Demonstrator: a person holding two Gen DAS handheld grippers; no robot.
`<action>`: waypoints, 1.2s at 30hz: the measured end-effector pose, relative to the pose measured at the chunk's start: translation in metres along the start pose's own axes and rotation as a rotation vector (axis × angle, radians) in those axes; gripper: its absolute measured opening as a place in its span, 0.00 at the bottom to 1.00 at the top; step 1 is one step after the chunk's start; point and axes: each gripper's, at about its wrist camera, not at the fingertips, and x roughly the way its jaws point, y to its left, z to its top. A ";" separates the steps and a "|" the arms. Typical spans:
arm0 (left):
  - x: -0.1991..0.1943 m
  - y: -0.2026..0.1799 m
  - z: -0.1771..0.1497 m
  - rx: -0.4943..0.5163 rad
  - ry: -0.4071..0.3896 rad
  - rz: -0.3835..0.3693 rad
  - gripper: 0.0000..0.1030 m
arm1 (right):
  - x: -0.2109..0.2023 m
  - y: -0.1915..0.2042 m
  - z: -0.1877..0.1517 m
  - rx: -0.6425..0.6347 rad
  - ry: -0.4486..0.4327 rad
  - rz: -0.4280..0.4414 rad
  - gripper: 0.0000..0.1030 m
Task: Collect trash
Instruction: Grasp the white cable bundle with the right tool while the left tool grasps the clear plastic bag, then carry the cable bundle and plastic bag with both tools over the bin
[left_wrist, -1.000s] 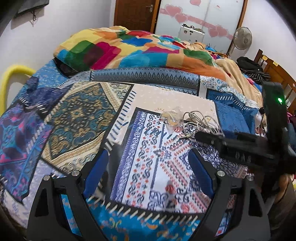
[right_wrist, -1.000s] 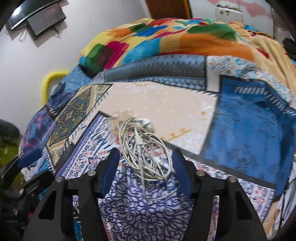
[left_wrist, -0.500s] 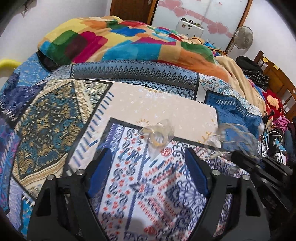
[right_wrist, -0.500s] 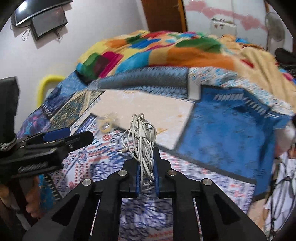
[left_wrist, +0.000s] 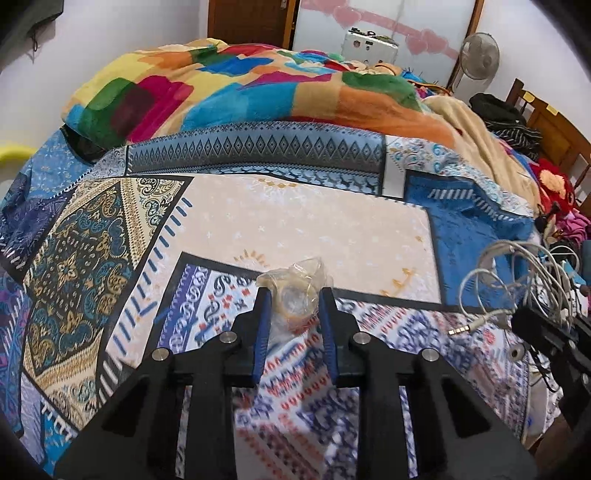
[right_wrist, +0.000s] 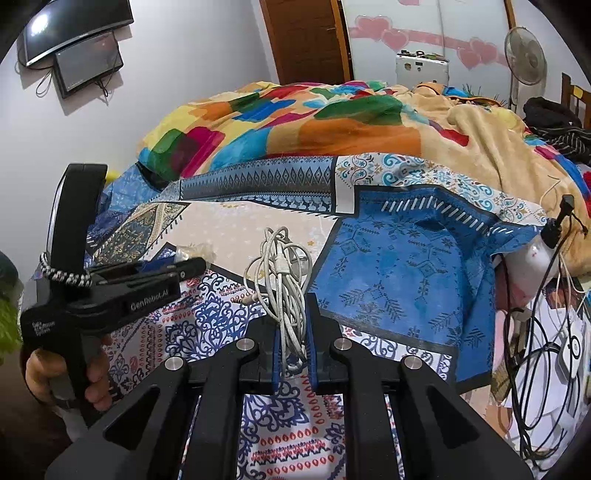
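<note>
Around the clear plastic wrapper (left_wrist: 295, 291), the patterned bedsheet (left_wrist: 303, 221) lies flat and bare up to the heaped colourful blanket (left_wrist: 236, 92) behind it. To its right, a hanging cable bundle (left_wrist: 524, 280) and tangled cords (right_wrist: 535, 332) past the bed edge block passage.

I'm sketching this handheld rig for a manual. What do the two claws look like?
Both are matte black plastic. The left claw and right claw have blue pads, angular triangular cut-out linkages and silver pivot pins. The left's body has white "GenRobot.AI" lettering, a pistol handle and a black-and-white braided cord.

Two tools (left_wrist: 293, 295) (right_wrist: 291, 314), one cable bundle (right_wrist: 282, 266), one plastic wrapper (left_wrist: 295, 291), one fan (right_wrist: 524, 48), one bed (left_wrist: 303, 225).
</note>
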 end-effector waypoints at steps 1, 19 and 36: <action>-0.006 -0.001 -0.001 -0.004 -0.004 -0.004 0.24 | -0.004 0.001 0.000 -0.003 -0.003 -0.003 0.10; -0.223 -0.021 -0.024 0.050 -0.212 -0.008 0.24 | -0.140 0.049 0.017 -0.033 -0.116 0.018 0.10; -0.406 0.027 -0.118 -0.008 -0.365 0.029 0.24 | -0.267 0.142 -0.018 -0.106 -0.196 0.102 0.10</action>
